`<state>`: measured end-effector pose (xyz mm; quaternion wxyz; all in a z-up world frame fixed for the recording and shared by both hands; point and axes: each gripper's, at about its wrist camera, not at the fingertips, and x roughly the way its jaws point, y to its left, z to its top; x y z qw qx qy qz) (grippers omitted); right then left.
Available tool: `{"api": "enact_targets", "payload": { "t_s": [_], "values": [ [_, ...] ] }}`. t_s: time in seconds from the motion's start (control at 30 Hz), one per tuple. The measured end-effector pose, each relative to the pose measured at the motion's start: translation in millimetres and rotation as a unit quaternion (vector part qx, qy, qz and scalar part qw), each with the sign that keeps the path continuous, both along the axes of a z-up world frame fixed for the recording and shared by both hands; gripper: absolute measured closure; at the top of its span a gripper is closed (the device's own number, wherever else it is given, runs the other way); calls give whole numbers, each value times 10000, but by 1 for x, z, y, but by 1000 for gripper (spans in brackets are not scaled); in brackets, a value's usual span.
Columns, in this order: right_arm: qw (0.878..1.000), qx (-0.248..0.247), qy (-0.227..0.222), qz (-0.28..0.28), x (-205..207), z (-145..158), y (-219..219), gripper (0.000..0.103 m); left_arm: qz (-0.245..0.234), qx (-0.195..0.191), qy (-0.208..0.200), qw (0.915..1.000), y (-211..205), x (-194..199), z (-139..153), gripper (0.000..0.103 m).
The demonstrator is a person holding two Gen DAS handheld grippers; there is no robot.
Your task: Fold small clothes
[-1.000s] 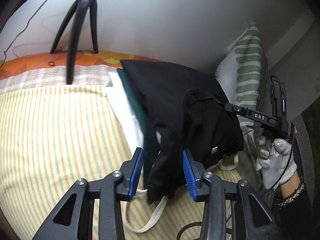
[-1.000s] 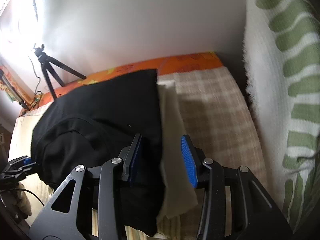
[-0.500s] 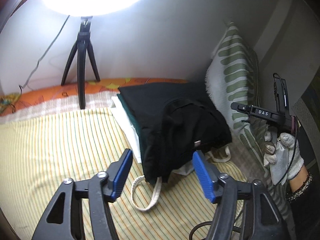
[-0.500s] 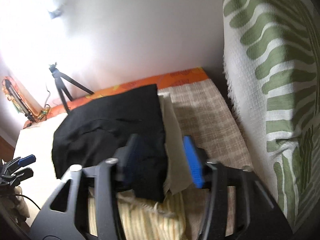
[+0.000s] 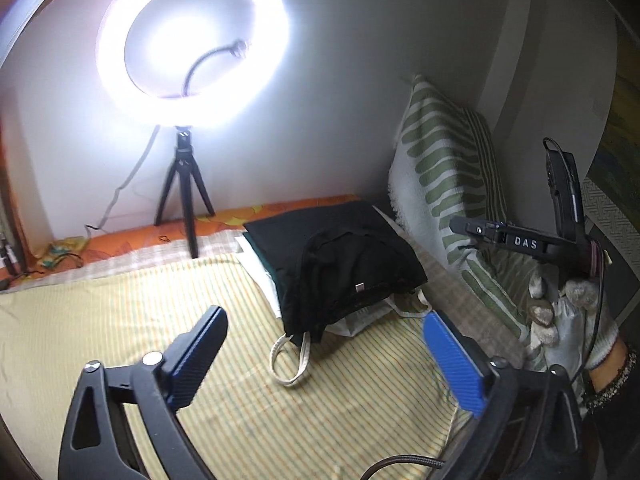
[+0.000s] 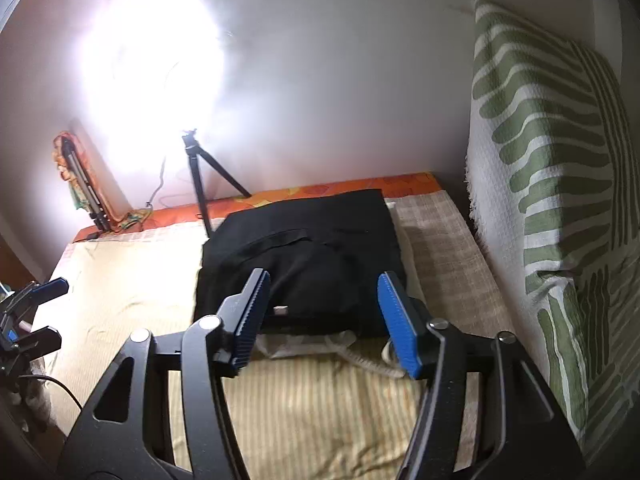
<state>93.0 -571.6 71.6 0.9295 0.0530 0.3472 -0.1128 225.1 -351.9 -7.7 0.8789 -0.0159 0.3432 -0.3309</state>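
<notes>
In the left wrist view we see the folded black garment (image 5: 348, 264) lying on top of a small stack of folded clothes (image 5: 260, 276) at the far right of the bed (image 5: 120, 320), just beside the green-striped cushion (image 5: 436, 168); a white cloth loop (image 5: 290, 356) trails out from under the pile toward us. We judge this piece done and set down, and we cannot see any unfolded garment waiting, so what is left is unclear. Our left tongs (image 5: 324, 356) have just been opening and now stand spread wide with nothing between them, pulled back and above the stack, angled down toward it. At the right edge a gloved hand (image 5: 568, 312) carries the other tool. In the right wrist view the same black garment (image 6: 304, 256) sits flat and square on the pile, under the ring light (image 6: 152, 80). Our right tongs (image 6: 324, 316) have likewise just been opening; they are parted, empty, clear of the fabric and tilted down at it.
</notes>
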Motion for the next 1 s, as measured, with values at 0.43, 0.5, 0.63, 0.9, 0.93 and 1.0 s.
{"api": "enact_targets", "payload": {
  "t_s": [0.43, 0.5, 0.63, 0.9, 0.93, 1.0],
  "values": [
    [9980, -88, -612, 98, -66, 19, 90, 6, 172, 99, -535, 9984, 54, -84, 22, 0],
    [9976, -135, -665, 103, -74, 16, 102, 2, 183, 104, -570, 9982, 60, -95, 21, 0],
    [9973, -211, -689, 138, -87, 10, 125, 1, 220, 197, -712, 9970, 67, -113, 20, 0],
    [9957, -289, -881, -39, -108, 11, 148, 0, 336, 247, -700, 9967, 73, -127, 17, 0],
    [9954, -294, -905, -52, -109, 12, 149, 0, 343, 249, -715, 9965, 73, -128, 17, 0],
    [9952, -281, -938, -85, -111, 13, 150, 0, 365, 295, -735, 9962, 73, -130, 16, 0]
  ]
}}
